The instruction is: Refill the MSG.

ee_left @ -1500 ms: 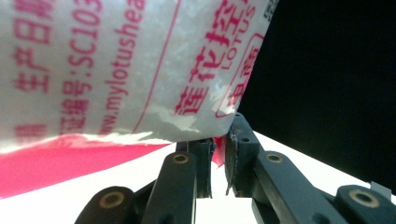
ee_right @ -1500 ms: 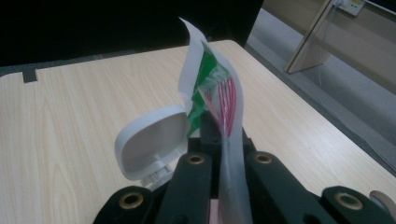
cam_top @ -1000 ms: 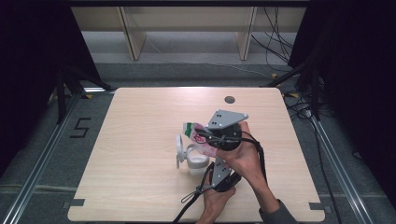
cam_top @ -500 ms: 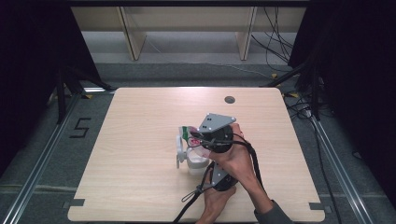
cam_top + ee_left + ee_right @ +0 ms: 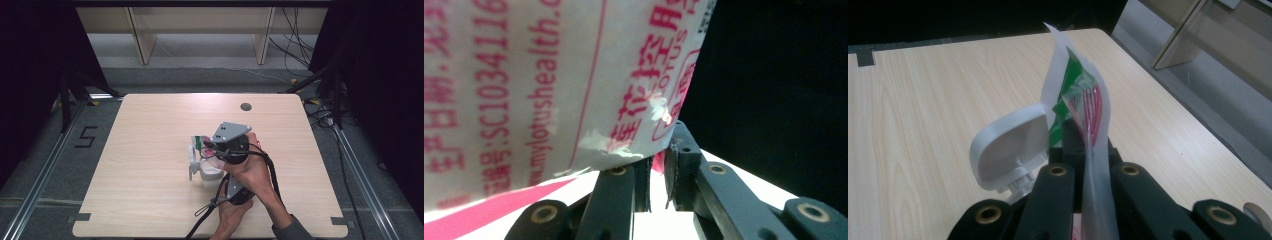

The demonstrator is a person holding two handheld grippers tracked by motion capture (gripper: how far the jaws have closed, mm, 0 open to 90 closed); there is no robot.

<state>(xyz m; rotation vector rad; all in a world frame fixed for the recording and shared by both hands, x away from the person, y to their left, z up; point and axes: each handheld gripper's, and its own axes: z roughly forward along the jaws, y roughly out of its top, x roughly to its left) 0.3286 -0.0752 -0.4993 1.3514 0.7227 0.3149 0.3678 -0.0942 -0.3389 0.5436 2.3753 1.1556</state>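
Near the middle of the wooden table stands a white container with its hinged lid flipped open. A printed plastic packet rises above its mouth. The right gripper pinches the packet's top edge; the left gripper clamps its lower corner.

table: pale wood, centre of frame
white container: lower centre; lid open to its left
packet: green and red, above container; right gripper on it
left gripper: just below
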